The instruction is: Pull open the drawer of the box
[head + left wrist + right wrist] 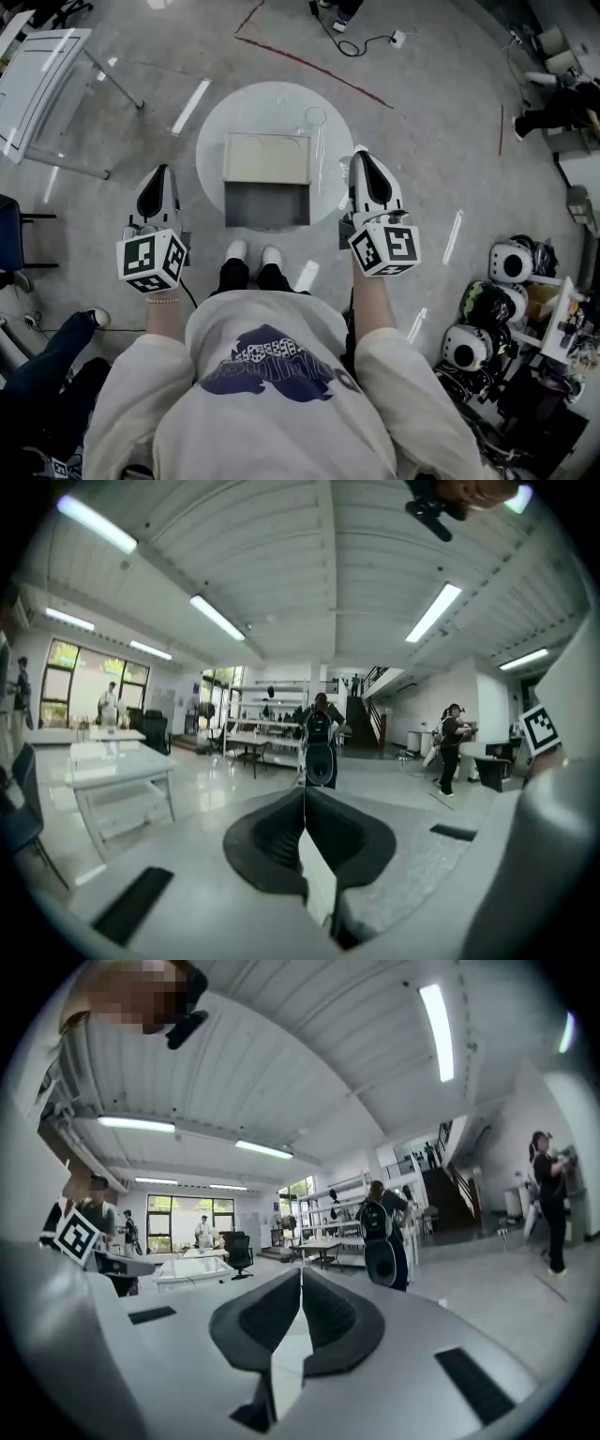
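Note:
A beige box (267, 157) stands on a round white table (217, 122) in the head view. Its grey drawer (267, 204) sticks out toward me, pulled open and looking empty. My left gripper (161, 172) is held to the left of the table, apart from the box, its jaws shut with nothing between them. My right gripper (364, 157) is at the table's right edge, beside the drawer and not touching it, also shut and empty. In the left gripper view the left gripper (305, 794) points out into the hall. The right gripper (301, 1272) does the same in its own view. Neither gripper view shows the box.
A small clear object (315, 117) sits on the table behind the box. A white framed table (42, 84) stands at the far left. Helmets on a rack (511, 262) fill the right side. Another person's leg (47, 356) is at lower left. People (321, 752) stand in the hall.

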The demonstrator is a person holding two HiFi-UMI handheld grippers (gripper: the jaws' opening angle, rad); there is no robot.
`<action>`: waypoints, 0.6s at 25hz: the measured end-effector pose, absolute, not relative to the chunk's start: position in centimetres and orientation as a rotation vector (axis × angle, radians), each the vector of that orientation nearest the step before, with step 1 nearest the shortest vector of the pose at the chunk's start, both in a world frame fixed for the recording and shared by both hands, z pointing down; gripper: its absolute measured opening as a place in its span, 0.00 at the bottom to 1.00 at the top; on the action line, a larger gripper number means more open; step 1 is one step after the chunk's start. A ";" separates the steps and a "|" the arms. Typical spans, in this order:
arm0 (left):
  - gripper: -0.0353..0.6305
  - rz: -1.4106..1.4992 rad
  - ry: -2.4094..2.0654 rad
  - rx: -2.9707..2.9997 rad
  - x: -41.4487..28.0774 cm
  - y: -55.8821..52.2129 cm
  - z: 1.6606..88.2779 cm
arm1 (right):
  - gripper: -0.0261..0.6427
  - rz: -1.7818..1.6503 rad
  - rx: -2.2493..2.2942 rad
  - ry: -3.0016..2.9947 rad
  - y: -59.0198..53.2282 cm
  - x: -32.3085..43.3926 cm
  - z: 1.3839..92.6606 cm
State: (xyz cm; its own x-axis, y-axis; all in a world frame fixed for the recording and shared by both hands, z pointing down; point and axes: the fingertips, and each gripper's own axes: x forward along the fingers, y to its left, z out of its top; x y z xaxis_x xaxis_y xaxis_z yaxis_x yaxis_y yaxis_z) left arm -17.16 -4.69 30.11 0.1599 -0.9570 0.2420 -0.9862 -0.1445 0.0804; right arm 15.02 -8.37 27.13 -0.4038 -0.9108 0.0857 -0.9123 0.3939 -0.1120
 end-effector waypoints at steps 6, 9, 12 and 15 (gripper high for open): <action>0.06 0.152 -2.045 2.365 -15.6 -5.1 26.0 | 0.03 -0.071 1.725 -2.608 -8.6 14.3 23.6; 0.06 0.147 -2.060 2.383 -15.3 -5.1 25.4 | 0.03 -0.093 1.736 -2.608 -8.7 14.6 23.3; 0.06 0.152 -2.057 2.400 -15.0 -5.2 25.2 | 0.03 -0.104 1.742 -2.605 -8.6 14.8 23.2; 0.06 0.149 -2.056 2.412 -14.8 -5.4 25.1 | 0.03 -0.121 1.732 -2.612 -8.7 14.7 23.1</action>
State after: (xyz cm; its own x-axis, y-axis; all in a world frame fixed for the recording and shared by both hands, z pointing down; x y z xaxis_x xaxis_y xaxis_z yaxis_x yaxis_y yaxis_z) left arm -14.75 -5.38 25.09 0.1556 -0.9865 0.0510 -0.9836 -0.1595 -0.0844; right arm 14.69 -8.67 23.10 -0.3898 -0.9201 -0.0383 -0.9197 0.3868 0.0672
